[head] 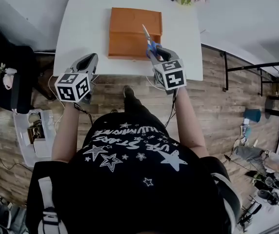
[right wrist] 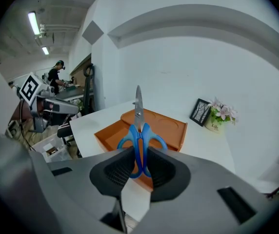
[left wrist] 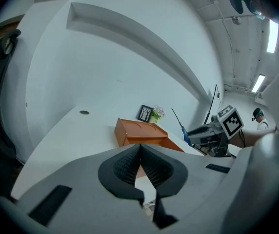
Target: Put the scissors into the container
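**Scissors in hand, over the container's near right corner**

The right gripper has its fingers closed on the blue handles of the scissors. The loops are pinched between the pads and the shut blades point straight out ahead of the fingers. In the head view the scissors hang above the near right part of the orange container, which sits open and empty on the white tabletop. The scissors touch neither the container nor the tabletop.

The left gripper is at the near edge of the tabletop, left of the container. Its fingers are pressed together with nothing between them.

The step in hand looks like the carry, with the placing yet to come. The next move probably calls for bringing the scissors further over the open tray and tipping the blades down. That way they come to rest flat on the tray floor rather than across its rim. Only then should the fingers part.
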`<move>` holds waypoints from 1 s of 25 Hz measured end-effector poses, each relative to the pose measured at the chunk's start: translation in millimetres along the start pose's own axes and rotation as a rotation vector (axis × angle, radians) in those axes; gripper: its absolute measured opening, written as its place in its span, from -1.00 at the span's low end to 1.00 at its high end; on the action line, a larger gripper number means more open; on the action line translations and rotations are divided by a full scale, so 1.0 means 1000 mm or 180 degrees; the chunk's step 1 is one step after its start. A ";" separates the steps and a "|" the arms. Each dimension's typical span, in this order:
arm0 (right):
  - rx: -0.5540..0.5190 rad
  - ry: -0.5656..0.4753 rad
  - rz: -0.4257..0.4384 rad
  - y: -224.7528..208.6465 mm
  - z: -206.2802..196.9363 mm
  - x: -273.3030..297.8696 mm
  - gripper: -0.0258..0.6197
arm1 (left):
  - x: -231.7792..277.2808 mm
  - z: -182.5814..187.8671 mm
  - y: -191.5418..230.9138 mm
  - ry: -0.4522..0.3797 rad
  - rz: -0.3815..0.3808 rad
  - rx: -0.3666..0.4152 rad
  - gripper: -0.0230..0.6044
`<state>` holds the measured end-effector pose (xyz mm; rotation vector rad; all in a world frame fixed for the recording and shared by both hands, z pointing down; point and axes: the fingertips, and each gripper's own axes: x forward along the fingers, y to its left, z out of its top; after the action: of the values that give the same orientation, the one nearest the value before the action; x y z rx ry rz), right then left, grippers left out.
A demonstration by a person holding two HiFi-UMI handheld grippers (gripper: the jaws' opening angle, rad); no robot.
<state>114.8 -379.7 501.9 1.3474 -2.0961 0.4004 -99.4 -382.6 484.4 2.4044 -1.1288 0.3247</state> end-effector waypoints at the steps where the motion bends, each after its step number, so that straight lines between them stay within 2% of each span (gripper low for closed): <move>1: -0.0099 0.0053 0.0042 -0.002 0.000 0.006 -0.61 | 0.006 0.003 0.002 -0.0006 0.0014 -0.0008 -0.86; 7: -0.0697 0.0317 0.0361 -0.004 0.004 0.041 -0.61 | 0.031 0.013 0.014 0.0011 0.0115 -0.0060 -0.87; 14: -0.1528 0.0813 0.0763 -0.007 -0.010 0.084 -0.61 | 0.054 0.020 0.033 0.0036 0.0259 -0.0138 -0.86; 25: -0.2017 0.1243 0.1162 -0.008 -0.030 0.127 -0.61 | 0.078 0.022 0.054 0.0059 0.0462 -0.0268 -0.87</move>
<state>93.6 -457.0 604.9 0.4787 -1.8948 0.1067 -91.3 -474.9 513.0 2.2477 -1.2859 0.3386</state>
